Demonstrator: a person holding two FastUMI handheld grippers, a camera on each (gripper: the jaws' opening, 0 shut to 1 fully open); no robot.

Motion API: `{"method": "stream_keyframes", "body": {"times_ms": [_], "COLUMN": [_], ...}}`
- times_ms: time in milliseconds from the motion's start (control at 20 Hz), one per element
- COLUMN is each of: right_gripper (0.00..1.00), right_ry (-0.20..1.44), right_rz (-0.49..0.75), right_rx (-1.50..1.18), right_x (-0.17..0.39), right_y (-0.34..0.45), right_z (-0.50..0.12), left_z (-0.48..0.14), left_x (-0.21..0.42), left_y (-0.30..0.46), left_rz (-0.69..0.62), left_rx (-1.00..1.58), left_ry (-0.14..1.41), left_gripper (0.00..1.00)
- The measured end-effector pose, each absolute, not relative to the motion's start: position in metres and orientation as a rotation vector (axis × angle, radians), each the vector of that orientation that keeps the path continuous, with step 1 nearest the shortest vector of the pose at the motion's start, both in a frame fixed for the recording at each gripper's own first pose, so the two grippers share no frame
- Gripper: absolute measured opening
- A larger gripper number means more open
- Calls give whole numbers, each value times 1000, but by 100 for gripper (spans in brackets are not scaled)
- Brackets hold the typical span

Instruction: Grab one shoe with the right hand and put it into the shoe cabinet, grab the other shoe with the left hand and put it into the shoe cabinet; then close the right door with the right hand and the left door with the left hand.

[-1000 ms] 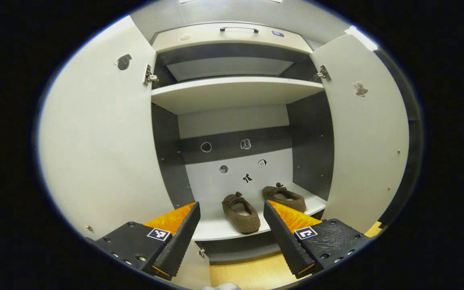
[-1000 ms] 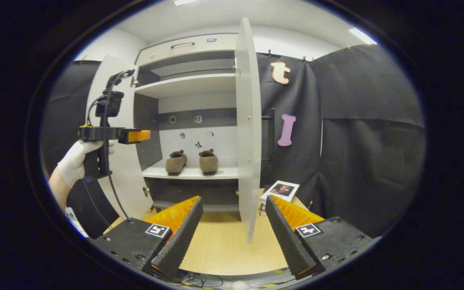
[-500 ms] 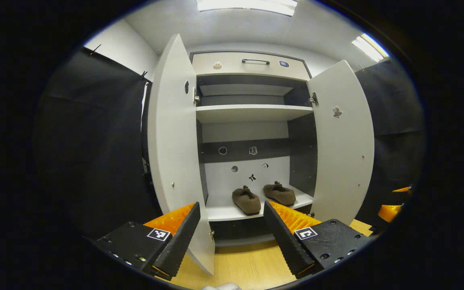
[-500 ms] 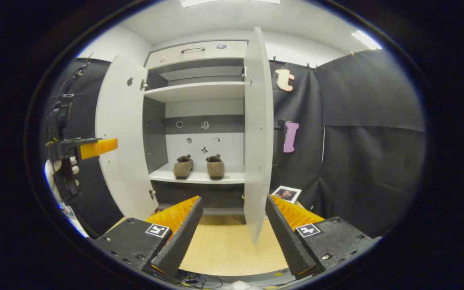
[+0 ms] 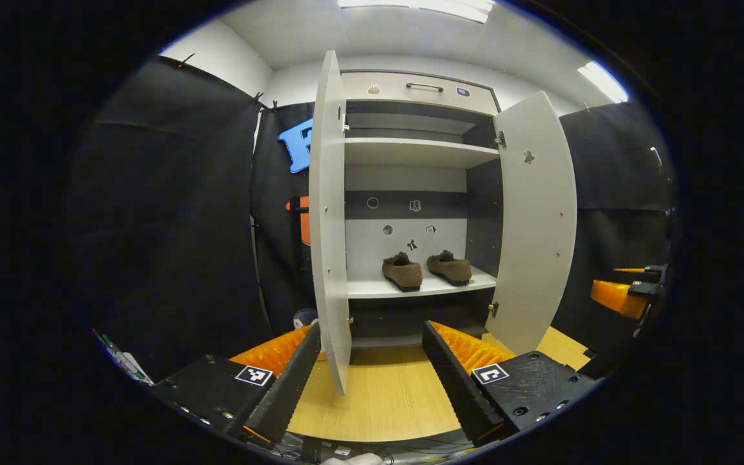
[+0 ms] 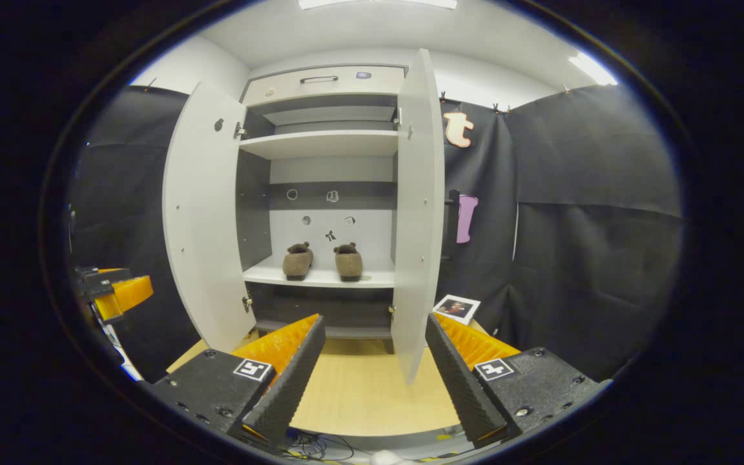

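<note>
Two brown fuzzy shoes (image 5: 402, 271) (image 5: 449, 267) stand side by side on the lower shelf of the white shoe cabinet (image 5: 420, 154); in the right gripper view they appear as shoes (image 6: 298, 261) (image 6: 348, 261). Both doors hang open: the left door (image 5: 330, 226) (image 6: 204, 219) and the right door (image 5: 533, 219) (image 6: 418, 213). My left gripper (image 5: 371, 326) is open and empty, back from the cabinet, with the left door's edge between its fingers. My right gripper (image 6: 375, 320) is open and empty, in front of the right door's edge. Each gripper appears at the other view's edge (image 5: 624, 294) (image 6: 117, 290).
The cabinet stands on a light wooden table (image 6: 359, 394). A small photo card (image 6: 456, 308) lies on the table right of the right door. Black cloth walls flank the cabinet. A drawer with a handle (image 5: 425, 86) tops the cabinet. Cables lie at the table's near edge.
My left gripper has drawn back out of the cabinet and shifted left, so the left door is seen edge-on. In the right gripper view the left gripper sank lower and farther left.
</note>
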State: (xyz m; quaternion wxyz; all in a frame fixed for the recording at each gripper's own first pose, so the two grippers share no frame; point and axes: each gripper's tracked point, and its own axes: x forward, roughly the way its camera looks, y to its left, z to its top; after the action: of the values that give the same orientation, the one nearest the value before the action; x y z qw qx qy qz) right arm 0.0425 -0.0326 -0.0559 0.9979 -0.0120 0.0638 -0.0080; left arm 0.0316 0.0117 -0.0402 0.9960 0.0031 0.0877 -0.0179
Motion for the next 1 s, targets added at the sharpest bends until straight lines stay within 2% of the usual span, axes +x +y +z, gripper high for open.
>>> {"method": "stream_keyframes", "body": {"times_ms": [350, 700, 1000], "right_gripper": [99, 99, 99], "right_ry": [79, 34, 38], "right_rz": [-67, -161, -92], "right_rx": [-22, 2, 24], "right_x": [60, 135, 208], "right_y": [-76, -184, -220], "right_z": [-29, 12, 23], "left_z": [-28, -18, -15], "left_x": [25, 44, 61], "left_y": [-5, -40, -67], "left_rz": [-36, 26, 128], "left_rx": [15, 3, 0], "left_ry": [145, 145, 159], "left_gripper": [96, 96, 96]}}
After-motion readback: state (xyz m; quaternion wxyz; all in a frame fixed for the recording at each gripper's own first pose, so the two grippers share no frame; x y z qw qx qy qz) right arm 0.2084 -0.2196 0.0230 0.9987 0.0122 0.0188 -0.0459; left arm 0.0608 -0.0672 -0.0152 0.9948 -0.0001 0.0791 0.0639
